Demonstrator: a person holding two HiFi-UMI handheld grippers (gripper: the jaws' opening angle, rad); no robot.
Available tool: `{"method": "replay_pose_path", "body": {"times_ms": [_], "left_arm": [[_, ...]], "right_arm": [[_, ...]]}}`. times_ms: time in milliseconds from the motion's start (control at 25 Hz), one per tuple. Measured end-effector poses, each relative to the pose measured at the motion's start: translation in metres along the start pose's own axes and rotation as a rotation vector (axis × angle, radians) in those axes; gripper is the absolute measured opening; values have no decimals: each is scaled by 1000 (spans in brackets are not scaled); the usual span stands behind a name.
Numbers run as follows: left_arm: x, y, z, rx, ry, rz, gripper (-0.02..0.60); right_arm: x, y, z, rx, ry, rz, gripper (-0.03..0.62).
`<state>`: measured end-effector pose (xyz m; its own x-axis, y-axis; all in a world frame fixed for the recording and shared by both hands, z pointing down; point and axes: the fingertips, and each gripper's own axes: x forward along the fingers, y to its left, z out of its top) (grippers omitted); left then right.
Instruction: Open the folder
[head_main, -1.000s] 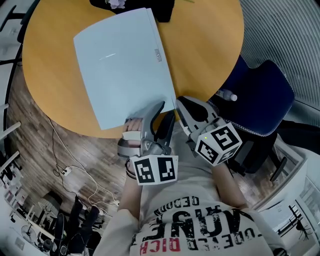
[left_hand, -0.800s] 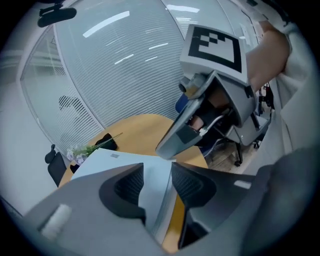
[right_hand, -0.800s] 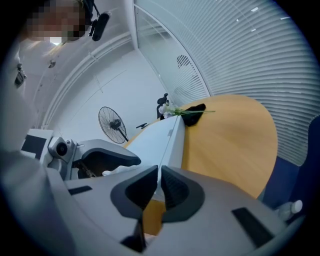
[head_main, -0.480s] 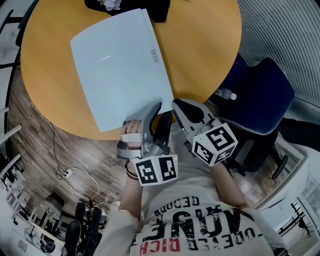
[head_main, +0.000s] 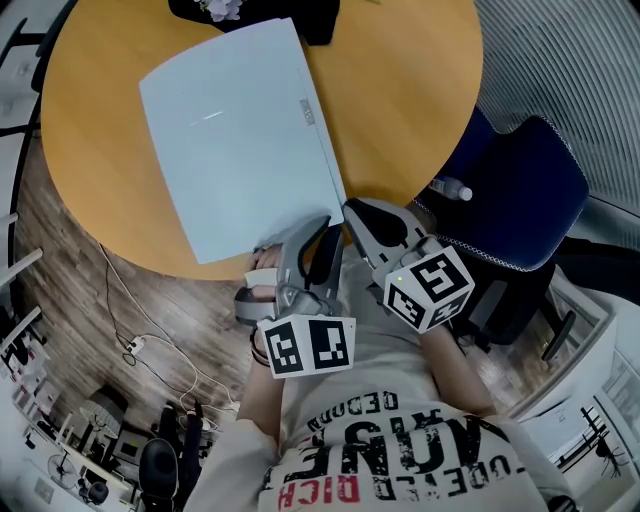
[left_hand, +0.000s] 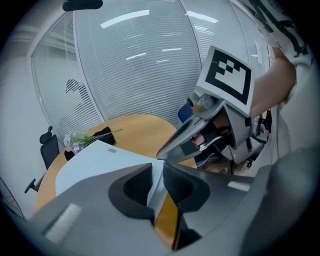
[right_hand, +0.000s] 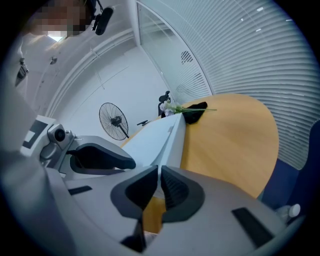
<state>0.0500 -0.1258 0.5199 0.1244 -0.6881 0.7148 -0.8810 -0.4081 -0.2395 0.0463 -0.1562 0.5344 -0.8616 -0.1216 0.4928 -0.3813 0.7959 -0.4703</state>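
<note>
Head view shows the folder (head_main: 240, 130) lying closed and flat on the round table (head_main: 420, 100), its near right corner at the table edge, next to both grippers. Step in hand: securing the cover edge. The right gripper (head_main: 355, 212) is clenched on a thin pale edge at that corner, apparently the cover. The left gripper (head_main: 322, 232) has just been closing its jaws; a narrow gap remains with the folder's near edge showing in it, and no pinch is evident. Next move, as judged: raise the cover with the right gripper while the left restrains the lower leaf (separation of the leaves is unconfirmed). Writing: a small grey label (head_main: 307, 110) on the cover — illegible; the shirt print (head_main: 400, 455) is inverted and not reliably readable.
</note>
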Motion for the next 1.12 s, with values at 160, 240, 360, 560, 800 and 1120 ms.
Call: {"method": "replay_pose_path", "body": {"times_ms": [160, 240, 360, 560, 800, 1120], "left_arm": [[1, -2, -1, 1, 7, -14, 55], [1, -2, -1, 4, 9, -23, 52], [1, -4, -3, 16, 19, -31, 53], [6, -4, -13, 80, 79, -25, 96], [8, 0, -20, 141, 120, -7, 150], [5, 4, -20, -17, 86, -43, 158]], "right_arm": [[1, 2, 0, -28, 8, -6, 14], [1, 2, 0, -9, 5, -5, 14], [0, 2, 2, 36, -11, 10, 14], [4, 8, 8, 52, -34, 49, 14], [2, 5, 5, 33, -20, 22, 14], [0, -1, 0, -8, 2, 4, 14]]}}
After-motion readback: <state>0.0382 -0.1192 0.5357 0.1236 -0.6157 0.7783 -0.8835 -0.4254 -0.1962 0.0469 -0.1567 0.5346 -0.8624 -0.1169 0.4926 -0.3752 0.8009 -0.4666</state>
